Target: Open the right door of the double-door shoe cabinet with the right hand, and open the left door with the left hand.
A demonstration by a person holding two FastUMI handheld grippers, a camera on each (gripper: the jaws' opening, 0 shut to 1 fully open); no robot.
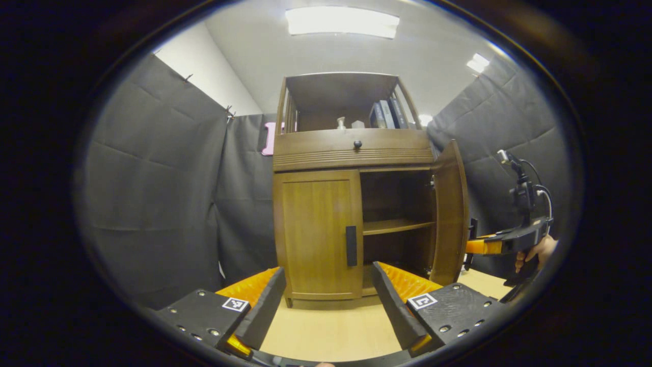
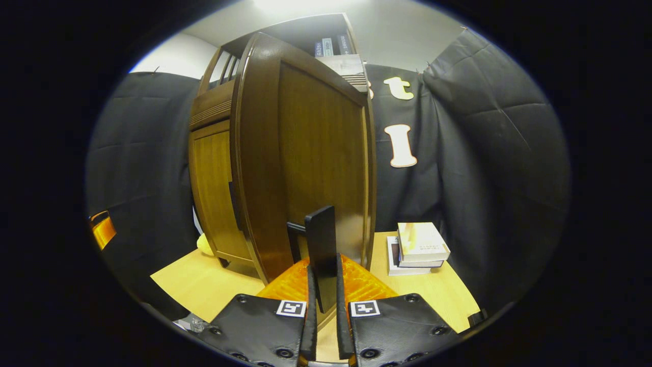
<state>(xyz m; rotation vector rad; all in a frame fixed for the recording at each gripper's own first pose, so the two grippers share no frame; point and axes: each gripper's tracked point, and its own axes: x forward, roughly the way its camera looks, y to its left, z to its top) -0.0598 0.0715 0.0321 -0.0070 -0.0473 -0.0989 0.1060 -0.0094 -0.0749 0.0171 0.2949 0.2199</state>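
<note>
A brown wooden shoe cabinet (image 1: pixel 351 148) stands ahead in the left gripper view. Its left door (image 1: pixel 318 234) is closed and carries a dark vertical handle (image 1: pixel 351 245). The right door (image 1: pixel 451 214) is swung wide, baring an inner shelf (image 1: pixel 397 226). My left gripper (image 1: pixel 326 300) hangs open in front of the left door, short of the handle. Farther right, a hand holds my right gripper (image 1: pixel 481 246) at the open door's edge. In the right gripper view, my right gripper (image 2: pixel 323 285) is shut on the right door's dark handle (image 2: pixel 322 250), with the door (image 2: pixel 310 153) close ahead.
The cabinet stands on a light wooden floor (image 1: pixel 331 331). A stack of books (image 2: pixel 417 247) lies on the floor to the right of the open door. Books (image 1: pixel 387 114) and small ornaments sit on the cabinet's top shelf. Black cloth walls close in on both sides.
</note>
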